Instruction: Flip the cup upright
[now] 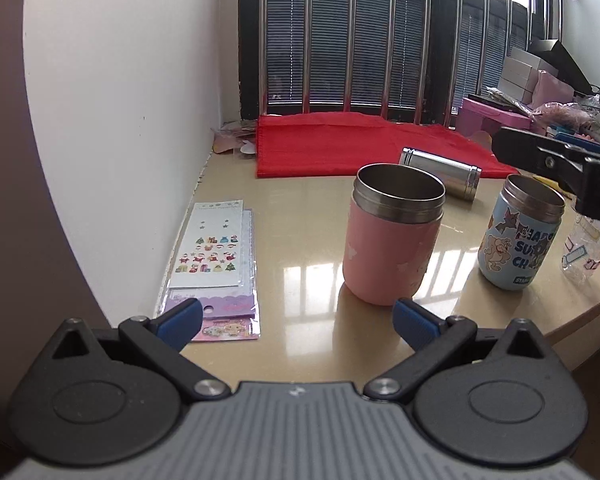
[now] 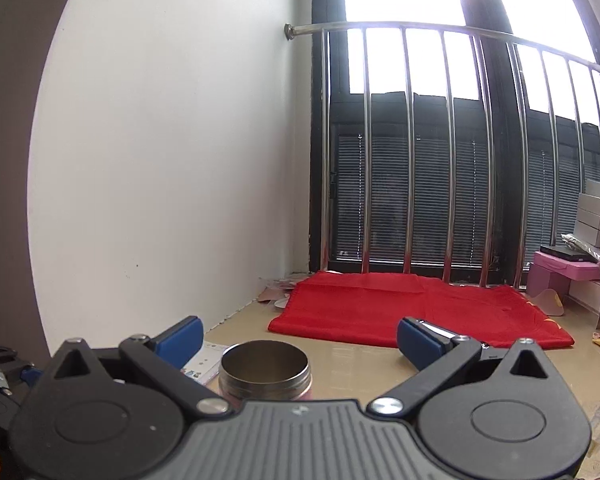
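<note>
A pink cup (image 1: 390, 236) with a steel rim stands upright on the beige table, mouth up. A light blue cartoon cup (image 1: 518, 232) stands upright to its right. A steel cup (image 1: 440, 172) lies on its side behind them, at the edge of the red cloth. My left gripper (image 1: 296, 320) is open and empty, just in front of the pink cup. My right gripper (image 2: 298, 338) is open and empty, raised above the table; the pink cup's rim (image 2: 265, 368) shows below it. The right gripper also shows in the left wrist view (image 1: 560, 164), above the blue cup.
A red cloth (image 1: 340, 144) lies at the back by the barred window. Sticker sheets (image 1: 212, 272) lie at the left by the white wall. A clear plastic packet (image 1: 584, 248) lies near the table's right edge. Pink boxes (image 1: 496, 116) and clutter are at the far right.
</note>
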Demonstrator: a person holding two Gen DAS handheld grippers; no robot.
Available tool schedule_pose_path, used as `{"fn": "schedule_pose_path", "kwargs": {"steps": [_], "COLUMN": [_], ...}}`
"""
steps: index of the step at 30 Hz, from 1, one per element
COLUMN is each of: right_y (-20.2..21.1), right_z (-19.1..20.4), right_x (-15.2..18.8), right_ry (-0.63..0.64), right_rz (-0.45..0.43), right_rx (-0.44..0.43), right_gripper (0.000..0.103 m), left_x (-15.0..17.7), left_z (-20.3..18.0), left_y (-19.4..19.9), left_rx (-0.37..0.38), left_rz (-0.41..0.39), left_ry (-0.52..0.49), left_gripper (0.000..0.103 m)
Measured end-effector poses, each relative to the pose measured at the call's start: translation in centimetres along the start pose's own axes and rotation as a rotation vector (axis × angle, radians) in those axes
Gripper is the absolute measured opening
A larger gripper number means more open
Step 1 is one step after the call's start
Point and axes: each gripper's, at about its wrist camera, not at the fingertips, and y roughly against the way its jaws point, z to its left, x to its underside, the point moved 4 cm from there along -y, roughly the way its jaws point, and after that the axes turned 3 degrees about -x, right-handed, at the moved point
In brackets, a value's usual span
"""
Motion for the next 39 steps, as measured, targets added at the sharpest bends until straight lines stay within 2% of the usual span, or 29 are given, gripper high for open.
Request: {"fn": "schedule_pose_path", "kwargs": {"steps": [7,14,18,24,28,39], "right_y": [8.9,17.8,21.5,24.3,25.3,26.7], "right_z": [-5.7,-11.0,-12.9,-13.7,-13.5,-13.1], "right_x": [0.3,-0.5,0.7,3.5,4.6,5.1], "right_ry": [-0.006,-0.02,-0.049,-0.077,-0.086,-0.093], "right_rz": [0.013,0.063,0.088,0.137,0.136,0.115], "right_rx": [-0.026,0.033,0.069,0.091,0.097,0.097], "right_gripper": [0.103,0.103,0.103,0.103,0.103,0.103], "left_x": [-0.1,0.9,2.5,4.7,5.7,6.7], "left_z": [-7.9,-14.0,-16.1,-17.5,-17.9,-18.2], "left_y": [6.8,13.5,16.1,17.1,17.3,18.2], "left_rx": [-0.065,-0.092,-0.047,-0.033,-0.033,-0.026], "left_rz": [-0.136,-0.129,-0.118,-0.101,-0.099,-0.108], "left_ry": [0.06,0.175,0.183,0.146,0.135,0.121], "left_gripper": [0.103,0.103,0.103,0.103,0.103,0.103]}}
